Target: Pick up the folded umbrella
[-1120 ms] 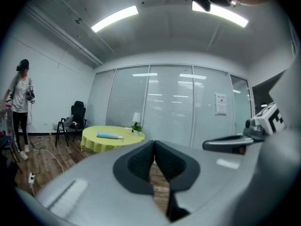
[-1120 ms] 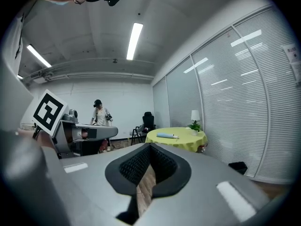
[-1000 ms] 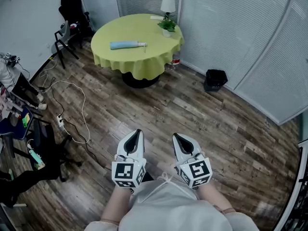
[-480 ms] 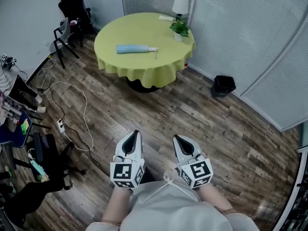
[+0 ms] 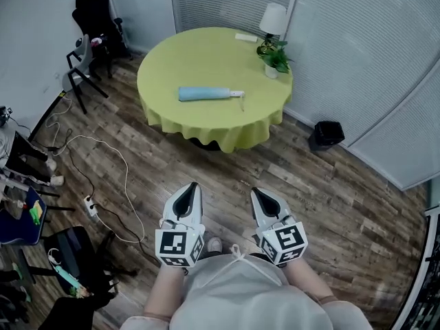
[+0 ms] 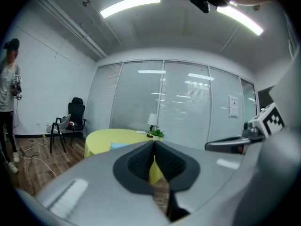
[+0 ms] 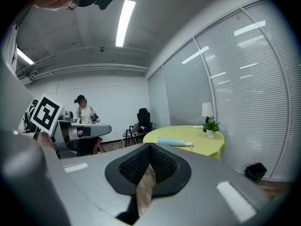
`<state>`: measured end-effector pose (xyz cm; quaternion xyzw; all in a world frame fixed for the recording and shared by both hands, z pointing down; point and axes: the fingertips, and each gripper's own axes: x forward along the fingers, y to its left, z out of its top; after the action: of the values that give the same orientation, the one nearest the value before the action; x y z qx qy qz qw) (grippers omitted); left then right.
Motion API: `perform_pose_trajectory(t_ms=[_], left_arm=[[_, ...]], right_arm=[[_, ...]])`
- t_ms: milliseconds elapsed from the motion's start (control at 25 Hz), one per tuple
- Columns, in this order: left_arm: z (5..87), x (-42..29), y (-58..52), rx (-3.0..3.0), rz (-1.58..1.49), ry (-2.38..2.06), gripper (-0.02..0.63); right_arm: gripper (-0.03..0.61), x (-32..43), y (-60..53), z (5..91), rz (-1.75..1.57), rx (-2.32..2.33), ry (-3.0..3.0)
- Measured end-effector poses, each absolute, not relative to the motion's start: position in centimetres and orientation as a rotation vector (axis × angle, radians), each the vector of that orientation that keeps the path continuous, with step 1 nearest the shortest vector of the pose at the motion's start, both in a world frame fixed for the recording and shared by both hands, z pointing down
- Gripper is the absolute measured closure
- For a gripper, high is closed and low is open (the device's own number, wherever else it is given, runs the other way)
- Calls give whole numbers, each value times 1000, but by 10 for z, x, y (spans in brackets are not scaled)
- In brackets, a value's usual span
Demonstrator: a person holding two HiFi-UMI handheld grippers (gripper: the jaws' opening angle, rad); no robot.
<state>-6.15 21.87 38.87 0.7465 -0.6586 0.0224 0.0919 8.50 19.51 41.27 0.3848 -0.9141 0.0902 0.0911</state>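
Observation:
The folded umbrella [image 5: 206, 93], light blue with a white handle, lies flat on a round table with a yellow-green cloth [image 5: 172, 60]. The right gripper view shows the umbrella [image 7: 173, 142] on that table, well ahead. My left gripper [image 5: 190, 186] and right gripper [image 5: 256, 192] are held side by side over the wooden floor, well short of the table. Both are shut with nothing between their pads. In the left gripper view the left gripper [image 6: 154, 142] has its jaws together, and the table [image 6: 106, 136] shows behind them.
A potted plant [image 5: 276, 60] and a white lamp [image 5: 273, 19] stand at the table's far right. A black bin [image 5: 328, 133] sits right of the table. Chairs [image 5: 86, 29] stand far left. A white cable and power strip [image 5: 89, 205] lie on the floor at left. A person [image 7: 83, 112] stands far off.
The table and umbrella have come nearer and lower in the head view as I walk toward them. Both grippers keep their place in front of me, still shut.

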Motion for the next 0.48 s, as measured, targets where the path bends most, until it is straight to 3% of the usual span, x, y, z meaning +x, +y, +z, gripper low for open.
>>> perform_pose_trajectory(t_ms=[480], left_arm=[[416, -150, 123, 2173, 65, -1928, 607]], right_arm=[[578, -1, 83, 432, 295, 1118, -2694]])
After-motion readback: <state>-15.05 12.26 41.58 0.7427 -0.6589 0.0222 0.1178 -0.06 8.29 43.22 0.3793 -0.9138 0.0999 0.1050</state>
